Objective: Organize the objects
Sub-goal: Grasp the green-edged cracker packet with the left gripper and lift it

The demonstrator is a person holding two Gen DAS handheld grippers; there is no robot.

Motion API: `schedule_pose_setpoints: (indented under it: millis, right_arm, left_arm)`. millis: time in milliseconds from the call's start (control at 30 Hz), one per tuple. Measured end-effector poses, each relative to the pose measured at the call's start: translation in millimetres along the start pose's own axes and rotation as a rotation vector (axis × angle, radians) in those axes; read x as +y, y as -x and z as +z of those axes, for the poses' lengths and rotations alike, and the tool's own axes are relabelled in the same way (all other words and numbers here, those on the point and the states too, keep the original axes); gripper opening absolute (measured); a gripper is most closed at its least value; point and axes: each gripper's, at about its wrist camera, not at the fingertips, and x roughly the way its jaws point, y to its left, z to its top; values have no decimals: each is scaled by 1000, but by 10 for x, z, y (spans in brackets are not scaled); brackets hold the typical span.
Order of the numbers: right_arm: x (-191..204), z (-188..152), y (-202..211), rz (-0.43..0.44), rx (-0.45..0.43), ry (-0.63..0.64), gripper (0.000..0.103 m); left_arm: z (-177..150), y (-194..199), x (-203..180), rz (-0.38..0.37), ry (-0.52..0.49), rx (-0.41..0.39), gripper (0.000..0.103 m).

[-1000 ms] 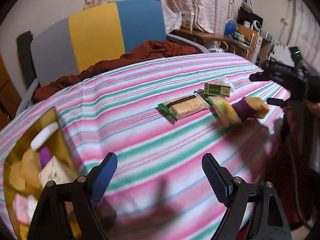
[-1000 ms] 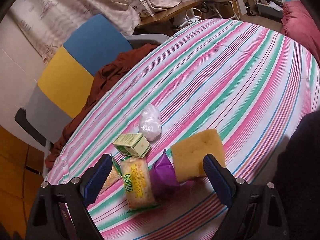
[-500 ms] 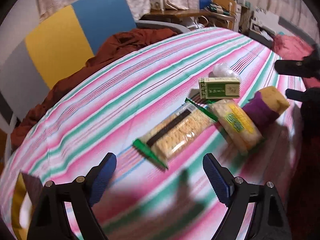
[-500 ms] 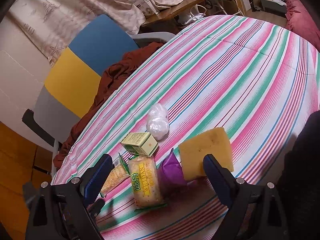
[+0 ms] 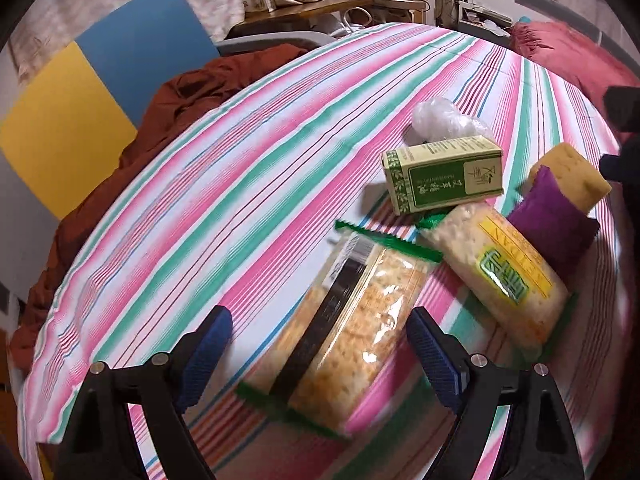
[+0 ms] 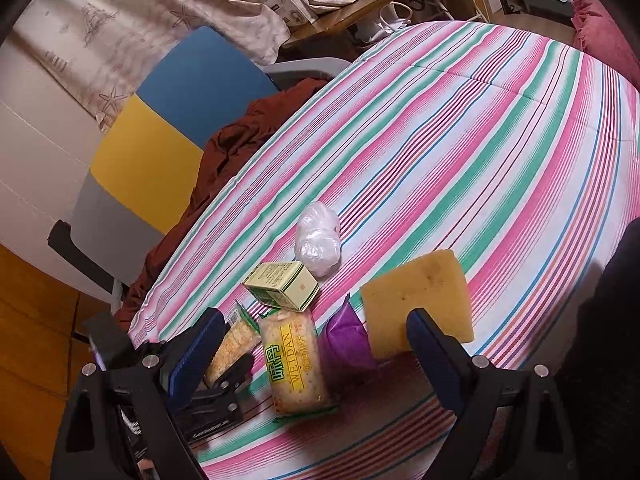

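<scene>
"WEIDAN" on cracker packet [image 6: 298, 364]

Your snacks crowd together near the table's near edge: the cracker pack [image 5: 352, 328], the Weidan pack [image 6: 296, 364], the purple pouch [image 5: 556, 220], the yellow sponge [image 6: 420, 300], the green box [image 5: 444, 176] and the clear bag [image 6: 318, 240] lie touching or just beside each other, leaving no gap between them. The striped tablecloth [image 6: 460, 140] beyond them toward the far edge gives you open room. A chair [image 6: 160, 120] draped with brown cloth [image 5: 192, 92] blocks the far-left edge.
</scene>
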Motion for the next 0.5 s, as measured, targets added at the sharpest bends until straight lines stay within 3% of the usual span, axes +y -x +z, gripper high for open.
schedule_pose_setpoints:
  millis: [100, 167, 233, 333, 400, 500]
  right_arm:
    - [7, 1, -9, -4, 4, 3, 94]
    - [12, 0, -14, -8, 5, 5, 94]
    - [12, -1, -16, -11, 5, 6, 94]
    - [10, 0, -6, -15, 1, 5, 94]
    - [2, 3, -4, -16, -2, 3, 94]
    - [1, 5, 8, -14, -7, 4, 94]
  left_arm:
    - [37, -74, 97, -39, 82, -1, 91]
    - [14, -120, 215, -91, 189, 6, 89]
    - [-13, -101, 224, -72, 208, -11, 84]
    - [-49, -30, 200, -55, 227, -17, 68]
    - [-95, 28, 190, -41, 236, -26, 48]
    - [-222, 112, 202, -21, 281, -31, 48]
